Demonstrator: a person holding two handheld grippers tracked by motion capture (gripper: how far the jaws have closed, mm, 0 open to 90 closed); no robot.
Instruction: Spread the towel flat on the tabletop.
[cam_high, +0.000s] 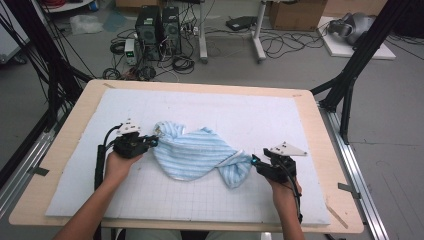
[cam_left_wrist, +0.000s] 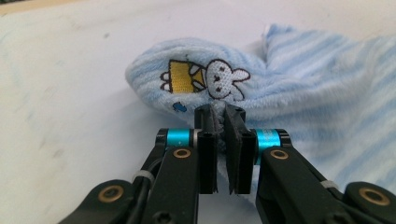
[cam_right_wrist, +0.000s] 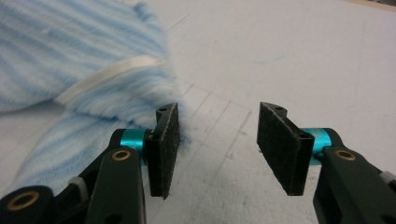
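A blue-and-white striped towel (cam_high: 197, 152) lies crumpled across the middle of the surface (cam_high: 60, 145), on a white gridded mat (cam_high: 240, 115) that covers most of the wooden top. The cloth stretches from the left claw to the right one, bunched and partly twisted, with a white strip of edging (cam_right_wrist: 109, 72) running across it near its right end. Its left corner carries a small printed picture of a white rabbit (cam_left_wrist: 224, 79) beside a yellow shape.

The left claw (cam_high: 152, 142) is clamped on that left corner: in the left gripper view its two black jaws stand pressed together with a thin fold of towel between them, just below the rabbit. The right claw (cam_high: 255, 161) is spread wide, with bare mat between its jaws; its left pad (cam_right_wrist: 166, 149) sits against the fuzzy edge of the towel's right end. A hand (cam_high: 117, 167) holds each claw from the near side.

Beyond the surface, the floor (cam_high: 300, 65) holds computer towers (cam_high: 157, 27), tangled cables and cardboard boxes (cam_high: 295, 12).
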